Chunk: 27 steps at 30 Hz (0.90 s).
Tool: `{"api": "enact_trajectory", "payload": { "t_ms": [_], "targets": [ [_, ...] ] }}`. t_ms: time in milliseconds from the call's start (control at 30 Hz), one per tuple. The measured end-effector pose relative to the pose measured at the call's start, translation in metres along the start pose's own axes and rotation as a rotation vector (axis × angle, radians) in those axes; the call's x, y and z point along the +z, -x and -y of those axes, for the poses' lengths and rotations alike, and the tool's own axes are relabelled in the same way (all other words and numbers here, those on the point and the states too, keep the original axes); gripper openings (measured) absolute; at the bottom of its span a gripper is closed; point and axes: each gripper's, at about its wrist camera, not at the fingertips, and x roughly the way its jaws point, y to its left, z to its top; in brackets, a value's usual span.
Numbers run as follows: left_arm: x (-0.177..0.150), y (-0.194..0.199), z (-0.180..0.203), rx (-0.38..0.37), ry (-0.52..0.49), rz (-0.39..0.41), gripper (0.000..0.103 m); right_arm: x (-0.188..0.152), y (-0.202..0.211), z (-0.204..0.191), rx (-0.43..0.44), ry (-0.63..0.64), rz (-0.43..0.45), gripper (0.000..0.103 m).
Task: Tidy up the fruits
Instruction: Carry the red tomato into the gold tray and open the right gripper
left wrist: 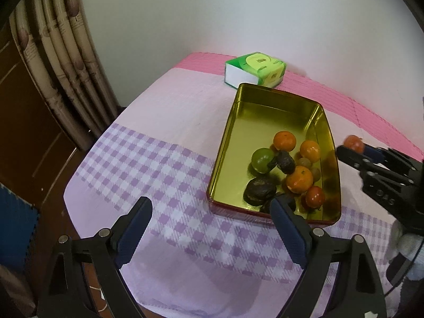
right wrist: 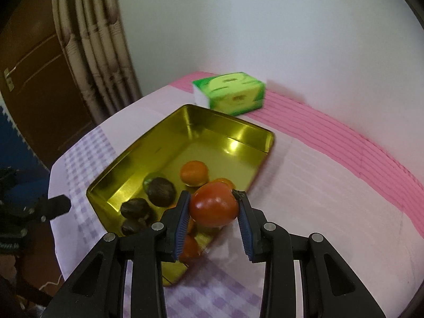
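1. While the left gripper (left wrist: pixel 210 229) hovers near the table's near edge in the left wrist view, its jaws are spread wide with nothing between them; the right pad (left wrist: pixel 287 232) overlaps the near wall of the gold tin (left wrist: pixel 225 143).
2. Same view: the tin sits on a lilac checked cloth (left wrist: pixel 148 164), long axis running near to far. Fruit is bunched in its near-right part: a green fruit (left wrist: pixel 262 159), three oranges (left wrist: pixel 284 141), two dark wrinkled fruits (left wrist: pixel 259 190), a red tomato-like fruit (left wrist: pixel 314 197), and some pale grapes (left wrist: pixel 303 162).
3. Same view: the right gripper (left wrist: pixel 352 148) comes in from the right, just beyond the tin's right wall, pinching a red fruit (left wrist: pixel 353 143).
4. Same view: a green tissue box (left wrist: pixel 255 69) sits far, just behind the tin, on a pink mat (left wrist: pixel 371 116).
5. Right wrist view: the right gripper (right wrist: pixel 214 208) has its jaws pinching the red fruit (right wrist: pixel 213 206), held above the tin's near-right rim (right wrist: pixel 261 159).
6. Same view: an orange (right wrist: pixel 194 172) and dark fruits (right wrist: pixel 160 190) lie in the tin below; the tissue box (right wrist: pixel 230 92) sits far; the left gripper's tip (right wrist: pixel 57 206) shows at the left, apart from the tin.
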Motion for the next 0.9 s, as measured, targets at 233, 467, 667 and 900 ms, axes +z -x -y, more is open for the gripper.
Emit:
{"api": "enact_trajectory", "payload": {
  "t_ms": [233, 467, 667, 900],
  "targets": [
    [-0.001, -0.002, -0.006, -0.006, 0.025, -0.008, 0.088, 0.005, -0.026, -0.010, -0.008, 0.016, -0.046, 0.036],
    [-0.001, -0.005, -0.007, -0.010, 0.032, -0.014, 0.088, 0.005, -0.044, -0.016, -0.023, 0.034, -0.080, 0.036],
    [-0.002, -0.006, -0.007, -0.012, 0.033, -0.017, 0.088, 0.005, -0.053, -0.020, -0.031, 0.038, -0.097, 0.036],
    [-0.001, -0.006, -0.008, -0.017, 0.048, -0.028, 0.088, 0.004, -0.057, -0.022, -0.029, 0.034, -0.102, 0.036]
  ]
}}
